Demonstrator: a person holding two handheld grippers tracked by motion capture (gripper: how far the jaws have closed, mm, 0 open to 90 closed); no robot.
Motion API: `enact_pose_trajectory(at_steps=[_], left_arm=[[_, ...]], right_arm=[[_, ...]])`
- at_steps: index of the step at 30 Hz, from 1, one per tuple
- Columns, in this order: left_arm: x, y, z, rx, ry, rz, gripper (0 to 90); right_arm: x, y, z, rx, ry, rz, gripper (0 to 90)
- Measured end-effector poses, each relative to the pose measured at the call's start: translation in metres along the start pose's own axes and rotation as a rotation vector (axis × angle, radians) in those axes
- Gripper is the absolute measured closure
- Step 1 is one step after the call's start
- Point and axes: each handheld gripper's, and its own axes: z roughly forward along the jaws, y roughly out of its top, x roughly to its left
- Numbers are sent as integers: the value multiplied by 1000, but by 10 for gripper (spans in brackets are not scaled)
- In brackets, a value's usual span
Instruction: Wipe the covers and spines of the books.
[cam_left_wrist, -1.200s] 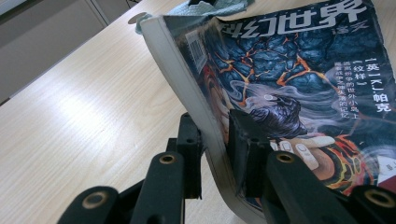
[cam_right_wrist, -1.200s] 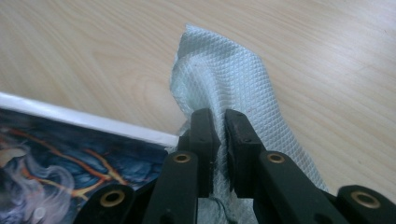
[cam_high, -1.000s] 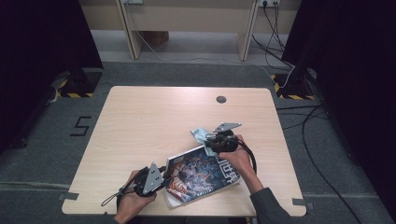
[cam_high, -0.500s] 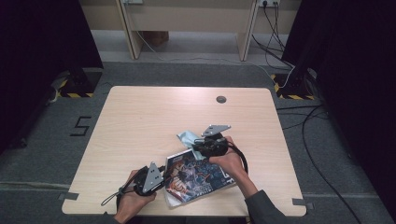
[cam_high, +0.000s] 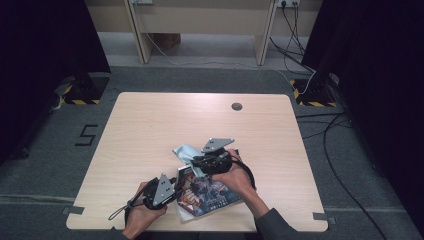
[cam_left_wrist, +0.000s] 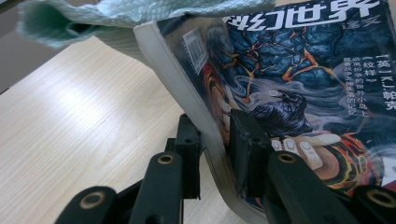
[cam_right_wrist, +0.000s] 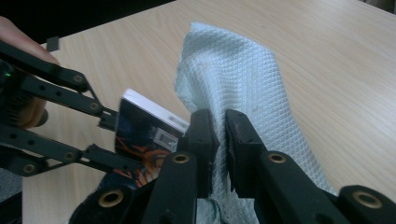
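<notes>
While clamped, cloth (cam_right_wrist: 243, 88) between right gripper (cam_right_wrist: 219, 126) jaws.

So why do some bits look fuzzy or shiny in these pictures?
In the left gripper view the cloth at the top is soft and out of focus, and a pale glare lies on the table. In the right gripper view the left gripper and the magazine look blurry, while the cloth's weave is sharp. The high view is dark at both sides, with the tabletop evenly lit.
</notes>
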Motion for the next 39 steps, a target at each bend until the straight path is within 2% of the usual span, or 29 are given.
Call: enact_pose_trajectory(at_steps=[6, 10, 14, 21, 25, 27, 32, 39], left_arm=[[0, -1, 1, 0, 2, -2, 736], [0, -1, 1, 0, 3, -4, 734], [0, -1, 1, -2, 4, -7, 732], [0, 0, 1, -2, 2, -4, 733], [1, 0, 0, -4, 0, 0, 733], [0, 0, 0, -7, 1, 0, 734], [0, 0, 0, -9, 0, -1, 735], [1, 0, -1, -6, -4, -3, 735]], right_arm=[[12, 6, 3, -18, 23, -33, 818], [19, 9, 5, -28, 48, -14, 816], [20, 10, 6, -41, 59, -28, 817], [17, 10, 6, -62, 93, 3, 825], [16, 10, 5, -65, 87, 13, 828], [11, 9, 3, -67, 72, 6, 829], [-7, 4, -7, -74, 27, 46, 830], [-42, -11, -39, -100, -82, 110, 830]])
